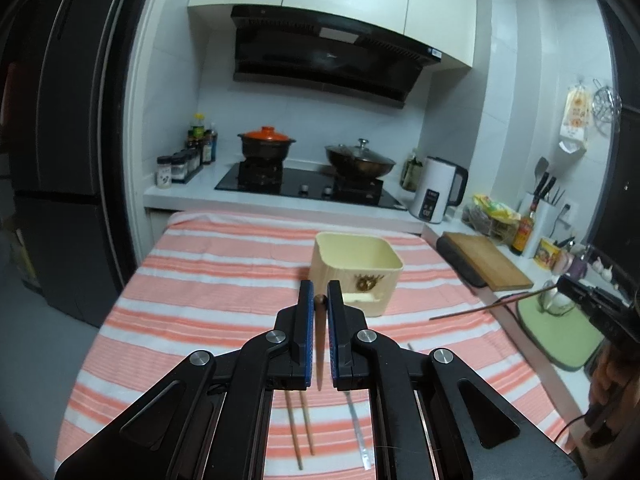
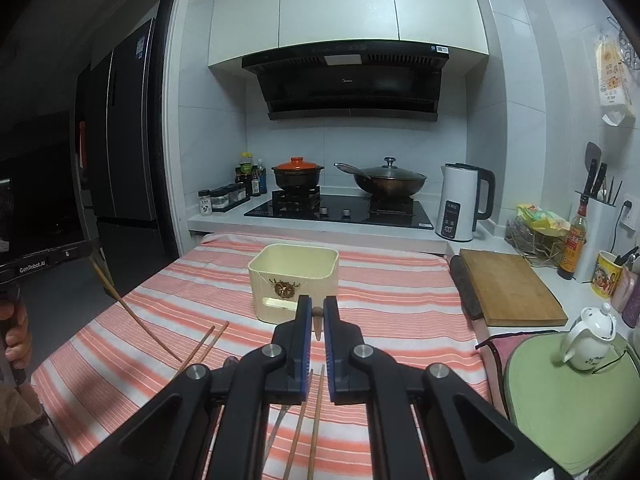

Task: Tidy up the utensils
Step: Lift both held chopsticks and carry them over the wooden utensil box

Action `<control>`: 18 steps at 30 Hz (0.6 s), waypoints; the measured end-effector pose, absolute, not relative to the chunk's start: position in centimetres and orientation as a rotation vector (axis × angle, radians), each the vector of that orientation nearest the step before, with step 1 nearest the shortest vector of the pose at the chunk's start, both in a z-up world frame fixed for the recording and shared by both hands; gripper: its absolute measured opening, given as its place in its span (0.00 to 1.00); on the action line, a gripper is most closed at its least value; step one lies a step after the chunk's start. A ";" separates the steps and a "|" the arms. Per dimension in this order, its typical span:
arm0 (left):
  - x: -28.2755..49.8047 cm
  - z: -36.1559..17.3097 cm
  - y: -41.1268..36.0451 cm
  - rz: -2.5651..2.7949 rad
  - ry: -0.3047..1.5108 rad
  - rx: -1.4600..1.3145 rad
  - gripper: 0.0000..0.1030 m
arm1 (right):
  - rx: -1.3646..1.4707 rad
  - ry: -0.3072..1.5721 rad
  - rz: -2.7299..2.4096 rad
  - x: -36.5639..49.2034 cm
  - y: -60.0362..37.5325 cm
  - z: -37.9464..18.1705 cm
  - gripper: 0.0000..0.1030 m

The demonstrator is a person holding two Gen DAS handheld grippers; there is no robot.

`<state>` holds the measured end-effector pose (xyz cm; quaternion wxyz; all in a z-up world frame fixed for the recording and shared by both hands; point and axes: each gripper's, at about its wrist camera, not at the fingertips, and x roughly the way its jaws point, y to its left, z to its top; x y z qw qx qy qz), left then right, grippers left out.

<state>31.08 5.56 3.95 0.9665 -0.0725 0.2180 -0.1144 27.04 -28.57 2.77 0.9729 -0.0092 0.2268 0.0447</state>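
Both hand-held grippers, left (image 1: 319,300) and right (image 2: 317,312), each clamped on one chopstick (image 1: 320,344) above striped cloth (image 1: 200,280).

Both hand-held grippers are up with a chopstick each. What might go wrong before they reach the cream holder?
Each chopstick is pinched near one end: the left hand-held gripper holds its chopstick and the right hand-held gripper holds its chopstick, so either may pivot or slip. The cream holder looks light and may tip if struck on its rim.
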 end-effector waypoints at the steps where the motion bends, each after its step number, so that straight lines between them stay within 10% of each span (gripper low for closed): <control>1: 31.5 4.5 5.4 -0.241 0.433 -0.154 0.04 | -0.019 0.451 0.096 27.3 -28.4 3.2 0.06; 18: 44.7 11.3 0.3 -0.208 0.247 -0.199 0.04 | -0.049 0.383 0.115 40.1 -25.8 7.4 0.06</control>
